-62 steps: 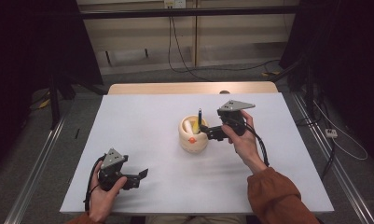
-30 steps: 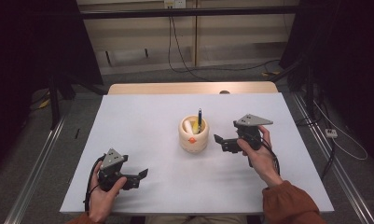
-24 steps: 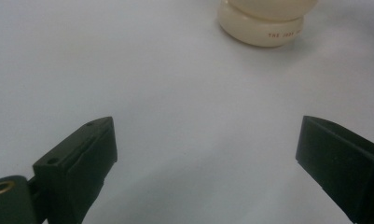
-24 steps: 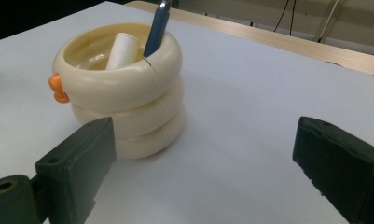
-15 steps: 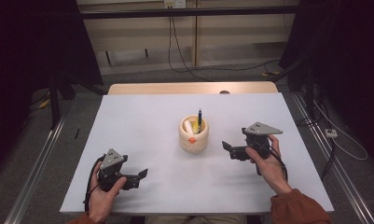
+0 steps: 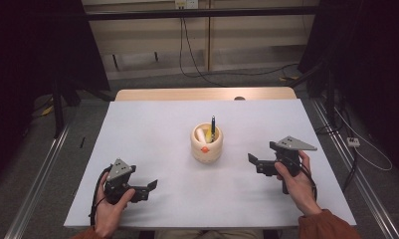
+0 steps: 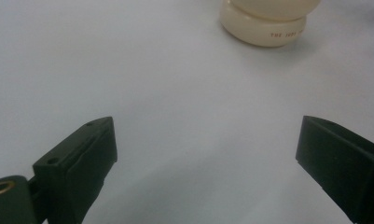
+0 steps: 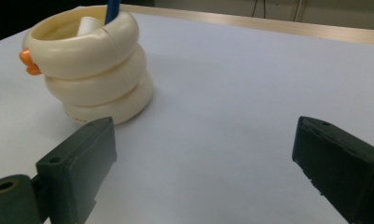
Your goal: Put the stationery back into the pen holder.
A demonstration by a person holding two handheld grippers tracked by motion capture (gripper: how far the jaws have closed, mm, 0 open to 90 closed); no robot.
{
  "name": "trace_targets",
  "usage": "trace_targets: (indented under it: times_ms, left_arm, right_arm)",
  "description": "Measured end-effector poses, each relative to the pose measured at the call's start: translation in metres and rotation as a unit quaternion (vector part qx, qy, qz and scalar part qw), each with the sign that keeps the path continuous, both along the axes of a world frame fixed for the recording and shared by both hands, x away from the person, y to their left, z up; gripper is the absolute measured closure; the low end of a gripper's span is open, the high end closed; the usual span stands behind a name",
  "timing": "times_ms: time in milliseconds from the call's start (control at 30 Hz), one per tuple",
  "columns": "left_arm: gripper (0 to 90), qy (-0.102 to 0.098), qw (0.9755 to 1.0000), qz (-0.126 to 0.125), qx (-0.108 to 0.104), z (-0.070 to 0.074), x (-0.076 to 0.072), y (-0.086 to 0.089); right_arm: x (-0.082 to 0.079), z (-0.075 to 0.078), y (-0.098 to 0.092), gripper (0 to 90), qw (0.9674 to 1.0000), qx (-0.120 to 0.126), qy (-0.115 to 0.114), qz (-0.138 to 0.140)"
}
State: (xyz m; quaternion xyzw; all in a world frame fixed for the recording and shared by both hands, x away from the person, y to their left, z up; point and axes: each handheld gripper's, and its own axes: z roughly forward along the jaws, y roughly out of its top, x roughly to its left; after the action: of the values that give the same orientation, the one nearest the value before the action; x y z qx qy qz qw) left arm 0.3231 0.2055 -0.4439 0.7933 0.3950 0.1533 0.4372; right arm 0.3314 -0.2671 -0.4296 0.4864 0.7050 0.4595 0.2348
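Note:
A cream ringed holder with an orange bit on its front stands at the middle of the white table. A dark pen stands upright inside it beside a pale stick. My right gripper hovers open to the holder's right, jaws empty and pointing toward it. The right gripper view has the holder at upper left with the blue pen rising from it. My left gripper rests open near the front left. The holder's base lies far ahead in the left gripper view.
A wooden strip edges the table's far side. Cables lie on the floor beyond it, and metal rails run along both sides of the table. Broad bare table surface surrounds the holder.
My right gripper has drawn back from the holder, moving right and toward the front, with the pen left standing in the holder. The left gripper has stayed put.

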Motion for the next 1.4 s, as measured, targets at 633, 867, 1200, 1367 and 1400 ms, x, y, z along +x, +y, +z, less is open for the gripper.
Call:
trace_targets:
  times_ms: [633, 867, 1200, 1367, 1400]
  left_arm:
    - [5.3, 0.001, 1.0, 0.005, -0.003, 0.0, -0.001, -0.001]
    - [5.3, 0.001, 1.0, 0.006, -0.002, 0.0, -0.001, 0.0]
    - [5.3, 0.0, 1.0, 0.008, -0.001, 0.001, -0.002, 0.001]
    - [5.3, -0.001, 0.9999, 0.012, -0.009, 0.002, -0.002, 0.002]
    - [5.3, -0.001, 0.9999, 0.011, -0.01, 0.002, -0.002, 0.002]
  right_arm:
    - [-0.026, -0.017, -0.023, 6.8, 0.9994, -0.02, 0.012, -0.026]
    - [-0.031, -0.021, -0.025, 6.8, 0.9994, -0.021, 0.015, -0.025]
    - [-0.038, -0.029, -0.026, 6.8, 0.9993, -0.023, 0.015, -0.024]
    - [-0.039, -0.028, -0.028, 6.8, 0.9994, -0.02, 0.006, -0.027]
    - [-0.039, -0.027, -0.028, 6.8, 0.9994, -0.019, 0.006, -0.028]
